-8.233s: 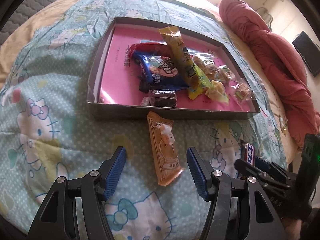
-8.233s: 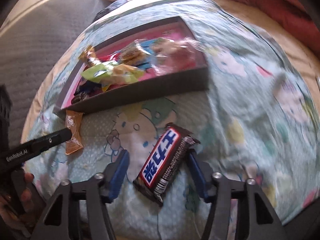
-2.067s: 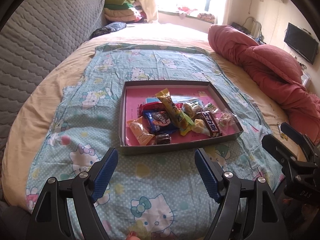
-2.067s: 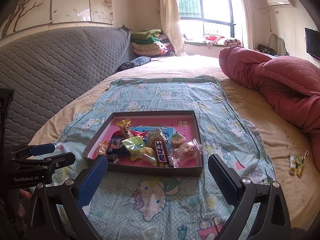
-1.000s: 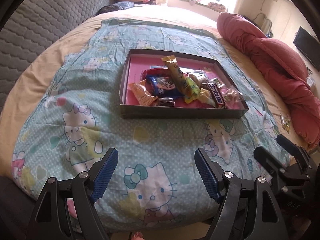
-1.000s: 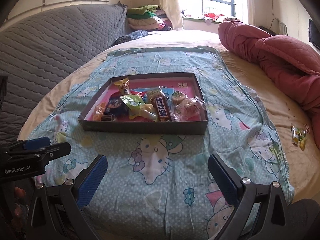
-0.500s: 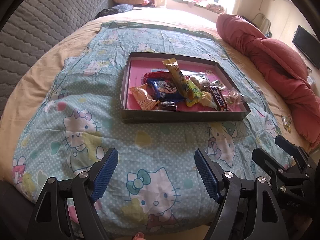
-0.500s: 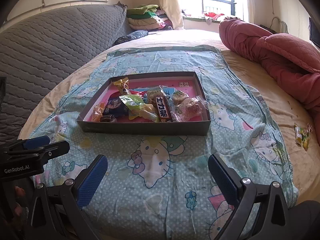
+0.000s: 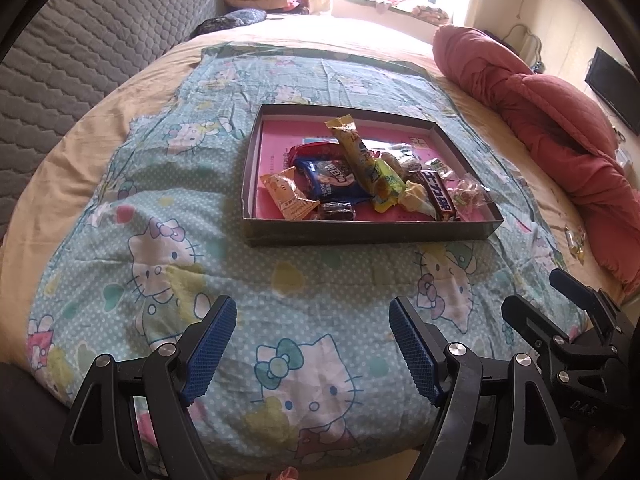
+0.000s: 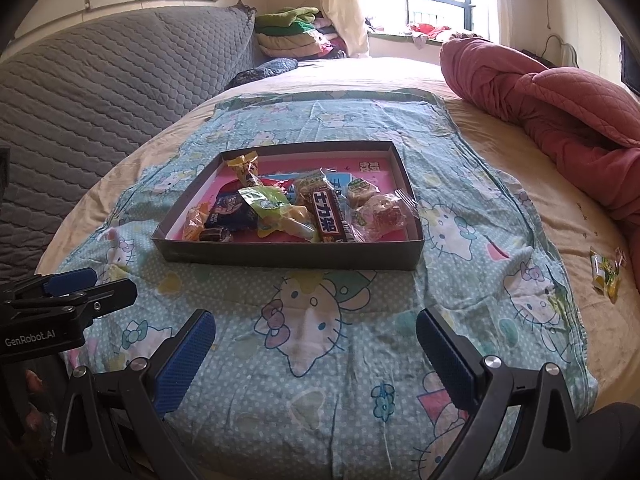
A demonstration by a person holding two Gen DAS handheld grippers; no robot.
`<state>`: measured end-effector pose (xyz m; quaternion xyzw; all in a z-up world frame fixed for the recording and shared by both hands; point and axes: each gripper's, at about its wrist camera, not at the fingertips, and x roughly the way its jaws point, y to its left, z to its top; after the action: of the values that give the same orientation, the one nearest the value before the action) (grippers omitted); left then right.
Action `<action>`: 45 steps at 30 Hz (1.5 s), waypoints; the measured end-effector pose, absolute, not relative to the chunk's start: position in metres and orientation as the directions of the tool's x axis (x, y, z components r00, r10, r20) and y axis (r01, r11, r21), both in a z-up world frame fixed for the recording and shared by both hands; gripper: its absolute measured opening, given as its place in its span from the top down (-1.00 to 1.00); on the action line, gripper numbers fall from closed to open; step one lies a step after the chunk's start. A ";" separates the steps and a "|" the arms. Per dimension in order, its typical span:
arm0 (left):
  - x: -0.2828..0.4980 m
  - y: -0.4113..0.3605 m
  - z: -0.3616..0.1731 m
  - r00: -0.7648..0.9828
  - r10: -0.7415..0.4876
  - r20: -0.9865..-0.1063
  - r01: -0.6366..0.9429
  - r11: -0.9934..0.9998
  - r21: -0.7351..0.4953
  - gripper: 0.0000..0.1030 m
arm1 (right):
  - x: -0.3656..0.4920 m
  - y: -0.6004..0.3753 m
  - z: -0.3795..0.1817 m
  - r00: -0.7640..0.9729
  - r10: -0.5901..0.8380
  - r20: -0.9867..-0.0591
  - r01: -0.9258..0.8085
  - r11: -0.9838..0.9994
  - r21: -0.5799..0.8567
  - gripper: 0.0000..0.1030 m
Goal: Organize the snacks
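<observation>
left gripper (image 9: 312, 346): nearest the lens, jaws spread wide with nothing between the blue pads, hanging over the printed cloth short of the box; I judge it parked because nothing is left on the cloth to collect.
right gripper (image 10: 316, 354): likewise released and empty, beside the left one at the near edge of the bed, angled down toward the box.
blanket (image 9: 168, 216): cartoon-cat cloth spread over the bed, serving as the work surface; the box sits on its middle.
box (image 10: 288, 255): shallow dark tray with a pink floor, long axis running left to right across both views, near wall facing the grippers.
snacks (image 10: 288, 208): all heaped inside the box, crowded toward its near wall, overlapping one another.
chocolate bar (image 10: 326, 212): brown wrapper lying on the heap, long axis running from the near wall toward the far wall.
yellow packet (image 9: 362, 162): long stick lying over the pile, its crimped end pointing to the far wall.
stray wrapper (image 10: 606, 274): small green-yellow packet on the bare sheet well to the right, outside the cloth; possibly still to be gathered.
red quilt (image 10: 560, 96): bundled at the far right.
</observation>
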<state>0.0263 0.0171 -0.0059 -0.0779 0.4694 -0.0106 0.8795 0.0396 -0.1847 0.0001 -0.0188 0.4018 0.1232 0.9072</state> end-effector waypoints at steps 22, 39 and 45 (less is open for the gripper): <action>0.027 0.015 -0.004 0.564 -0.067 -0.823 -0.055 0.991 -0.118 -0.55 | 0.040 -0.186 0.000 0.652 0.201 -0.731 -0.237 0.970 0.055 -0.97; 0.026 0.013 -0.005 0.558 -0.060 -0.828 -0.052 0.993 -0.107 -0.55 | 0.041 -0.188 0.000 0.651 0.203 -0.731 -0.227 0.972 0.067 -0.97; 0.026 0.013 -0.006 0.557 -0.053 -0.829 -0.056 0.993 -0.102 -0.55 | 0.041 -0.188 0.001 0.658 0.198 -0.726 -0.226 0.972 0.060 -0.97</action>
<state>0.0264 0.0134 -0.0060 -0.0580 0.4705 0.0006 0.8805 0.0407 -0.1885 0.0015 -0.0177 0.3965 0.1167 0.9104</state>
